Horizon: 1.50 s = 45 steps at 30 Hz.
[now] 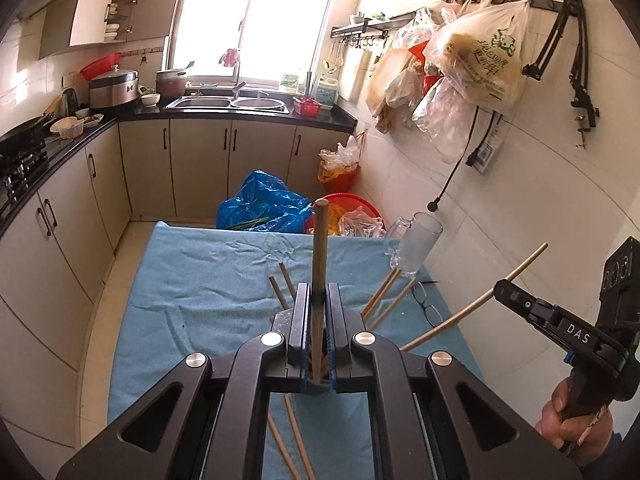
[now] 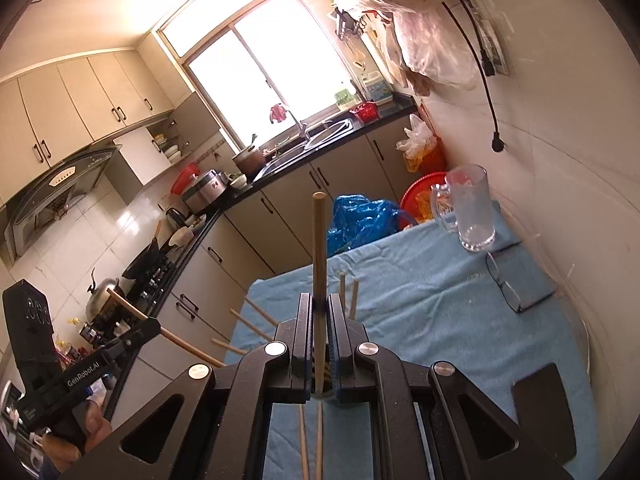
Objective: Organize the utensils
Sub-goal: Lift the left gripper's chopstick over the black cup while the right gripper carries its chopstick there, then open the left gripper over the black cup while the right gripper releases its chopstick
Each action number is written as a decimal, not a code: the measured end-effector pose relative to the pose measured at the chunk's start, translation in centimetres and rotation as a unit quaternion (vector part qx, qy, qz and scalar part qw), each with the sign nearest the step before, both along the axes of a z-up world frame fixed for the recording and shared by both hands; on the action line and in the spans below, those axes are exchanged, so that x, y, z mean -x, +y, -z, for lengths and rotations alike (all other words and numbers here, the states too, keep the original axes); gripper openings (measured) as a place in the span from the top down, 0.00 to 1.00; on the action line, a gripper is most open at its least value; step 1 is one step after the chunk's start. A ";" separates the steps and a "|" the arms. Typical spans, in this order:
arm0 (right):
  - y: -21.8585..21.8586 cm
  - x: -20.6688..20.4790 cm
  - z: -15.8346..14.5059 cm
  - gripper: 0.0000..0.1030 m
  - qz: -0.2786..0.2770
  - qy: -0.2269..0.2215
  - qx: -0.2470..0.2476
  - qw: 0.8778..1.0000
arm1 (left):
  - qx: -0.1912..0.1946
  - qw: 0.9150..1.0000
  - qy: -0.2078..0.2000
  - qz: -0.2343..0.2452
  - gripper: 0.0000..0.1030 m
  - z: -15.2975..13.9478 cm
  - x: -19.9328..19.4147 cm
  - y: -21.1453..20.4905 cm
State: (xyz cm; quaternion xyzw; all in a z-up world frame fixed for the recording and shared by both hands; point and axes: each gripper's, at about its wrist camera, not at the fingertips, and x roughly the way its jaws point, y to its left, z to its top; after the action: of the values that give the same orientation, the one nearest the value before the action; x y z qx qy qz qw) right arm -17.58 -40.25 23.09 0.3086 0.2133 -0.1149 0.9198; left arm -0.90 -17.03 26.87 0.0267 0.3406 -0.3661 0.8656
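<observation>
So I'm looking down over the table (image 1: 132,320), which is wearing a wrinkly blue towel (image 1: 208,276) across pretty much its whole top. Behind it the kitchen counter (image 1: 224,114) is running along the far wall with the sink (image 1: 228,103) under the window, and a blue plastic bag (image 1: 264,204) is sitting on the floor just past the table's far edge.

My left gripper (image 1: 319,300) is squeezing a chopstick (image 1: 319,264), fingers pressed tight against it on both sides, and the stick is poking straight out ahead of the camera. The right gripper (image 2: 319,308) is doing the same thing with its own chopstick (image 2: 319,256), clamped snug, stick pointing forward. From the left camera I'm also seeing the right gripper off to the side, holding its stick at a slant above the towel.

The glass mug (image 2: 468,208) is standing upright near the far right corner of the towel, close to the wall. A pair of glasses (image 2: 508,280) is lying folded just beside it, nearer to me, and something flat and black (image 2: 540,404) is resting on the towel's near right side.

Loose chopsticks (image 2: 256,322) are lying scattered on the towel around and under both grippers. I can't tell exactly how many since the gripper bodies are covering some of them.
</observation>
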 end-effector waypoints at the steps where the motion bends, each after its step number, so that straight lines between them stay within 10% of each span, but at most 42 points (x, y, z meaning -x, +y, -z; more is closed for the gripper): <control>1: 0.0 -0.4 0.0 0.93 0.001 0.001 0.001 1.000 | -0.001 1.000 0.000 -0.001 0.94 0.2 -0.3 -0.4; 26: -0.5 -7.3 7.5 0.91 -0.024 0.099 -0.032 0.994 | -0.040 0.999 0.032 -0.008 0.93 5.5 -3.0 -3.2; 37: 0.1 -4.6 4.7 0.60 -0.011 0.072 -0.011 0.997 | -0.007 1.000 0.007 -0.018 0.65 2.6 -1.2 -0.9; 45: 1.1 -1.1 6.5 0.52 -0.003 0.089 -0.017 0.996 | -0.014 0.999 0.025 -0.039 0.64 4.5 0.7 2.6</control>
State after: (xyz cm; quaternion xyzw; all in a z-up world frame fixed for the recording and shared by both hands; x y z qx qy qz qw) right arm -16.50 -39.14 16.62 0.3121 0.2967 -0.1358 0.8923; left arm -1.64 -14.42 22.33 0.0169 0.3678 -0.3279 0.8700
